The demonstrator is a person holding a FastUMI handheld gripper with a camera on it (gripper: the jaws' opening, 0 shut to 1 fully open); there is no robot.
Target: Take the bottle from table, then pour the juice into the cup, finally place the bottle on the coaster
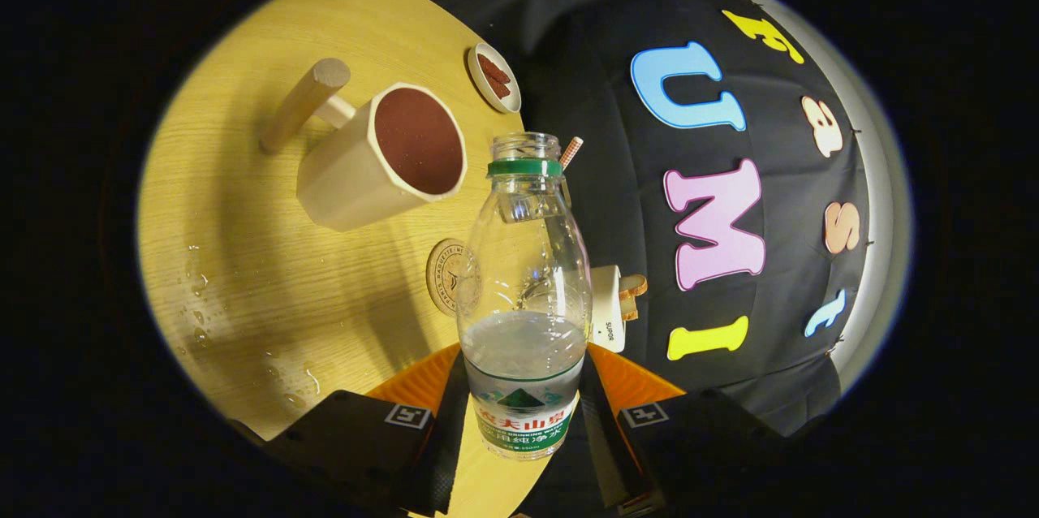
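A: Starting at the left. Wooden desk [243, 274], light grain, with water droplets [197, 284] scattered on it near the claw's left finger.

B: Noted. Next along?

A: A cream cup [381, 157] with a thick wooden peg handle [304, 104]. The inside looks dark reddish brown. The whole scene appears tilted in the claw's camera, so I cannot say how the cup really sits.

B: And past the cup?

A: A small round dish [493, 77] with something reddish brown in it, at the far edge of the desk by the cloth wall. Nearer in, a round coaster [444, 274] with a printed emblem lies flat on the desk, partly hidden behind the bottle.

B: The bottle itself?

A: Clear plastic bottle [523, 299], cap off, green ring at the neck, clear liquid filling roughly the lower third (label at the base, not reading it). It sits between the fingers of the claw [523, 412], both pressed against its lower body, so the claw is narrowed and gripping it. The mouth points away from the claw, just right of the cup.

B: Right of the bottle?

A: A white appliance [607, 311] with toast slices [631, 295] sticking out, close behind the bottle.
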